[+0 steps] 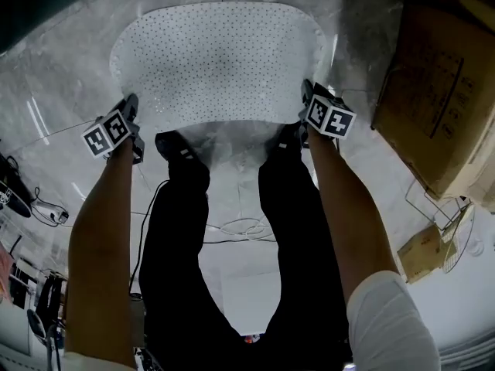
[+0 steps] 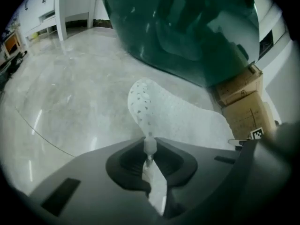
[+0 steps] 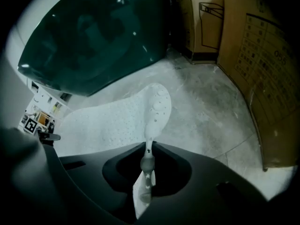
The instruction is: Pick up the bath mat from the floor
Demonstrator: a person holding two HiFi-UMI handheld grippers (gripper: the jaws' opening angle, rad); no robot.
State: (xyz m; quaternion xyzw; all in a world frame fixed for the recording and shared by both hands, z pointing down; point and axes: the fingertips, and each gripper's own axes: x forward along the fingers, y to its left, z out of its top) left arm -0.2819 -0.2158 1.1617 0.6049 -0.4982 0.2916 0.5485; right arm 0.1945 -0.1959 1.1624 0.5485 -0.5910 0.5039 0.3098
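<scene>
The white perforated bath mat [image 1: 216,60] spreads over the grey marble floor ahead of my feet, its near edge lifted. My left gripper [image 1: 131,122] is shut on the mat's near left corner; in the left gripper view the mat [image 2: 164,111] runs up from the pinched jaws of that gripper [image 2: 149,156]. My right gripper [image 1: 308,107] is shut on the near right corner; in the right gripper view the mat [image 3: 122,118] curls away from the shut gripper [image 3: 147,165]. Both grips hold a thin fold of mat edge.
A dark green tub [image 2: 187,22] stands beyond the mat. Cardboard boxes [image 1: 441,91] line the right side, with a small box [image 1: 421,253] and a wire fan guard [image 1: 456,234] nearer. Cables [image 1: 232,226] and the person's legs [image 1: 193,230] lie below the grippers.
</scene>
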